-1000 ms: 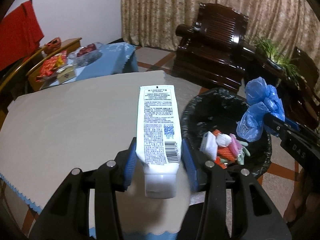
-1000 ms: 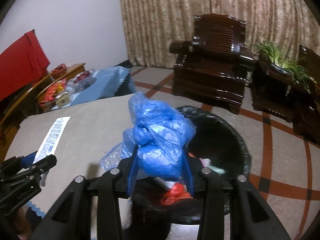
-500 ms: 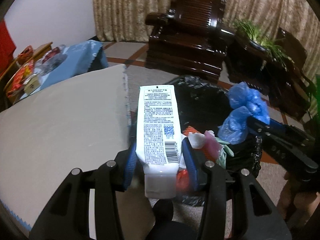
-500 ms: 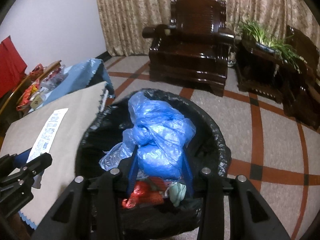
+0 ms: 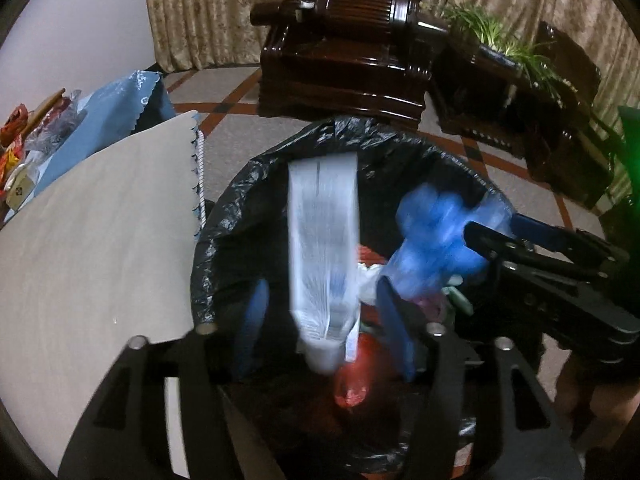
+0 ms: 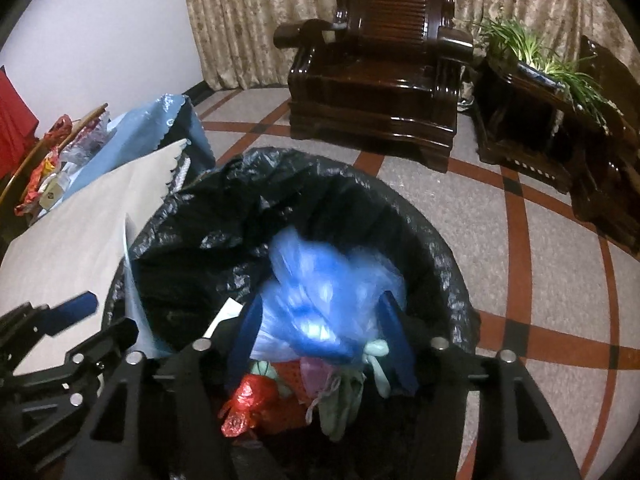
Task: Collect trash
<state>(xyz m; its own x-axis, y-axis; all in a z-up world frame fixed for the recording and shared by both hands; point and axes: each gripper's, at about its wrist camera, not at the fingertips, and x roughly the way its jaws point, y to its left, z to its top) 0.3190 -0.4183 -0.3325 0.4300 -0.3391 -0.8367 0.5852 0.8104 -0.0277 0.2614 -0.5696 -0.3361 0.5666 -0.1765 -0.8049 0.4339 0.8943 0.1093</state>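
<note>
Trash bin, white tube print blurred, perhaps unreadable, blue bag

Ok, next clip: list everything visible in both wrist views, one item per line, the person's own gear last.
white tube: 1, white, blurred, between the open left fingers above the bin
blue plastic bag: 1, blue, blurred, between the open right fingers above the bin
trash bin: 1, black liner, on the floor beside the table
trash in the bin: several, red wrapper, pale green and pink pieces
table: 1, beige cloth, left of the bin
blue cloth: 1, on the surface beyond the table, with snack packets
armchair: 1, dark wood, by the curtain
plant: 1, green, on a dark side table
left gripper: black, blue pads, jaws just opened
right gripper: black, blue pads, jaws just opened
</note>
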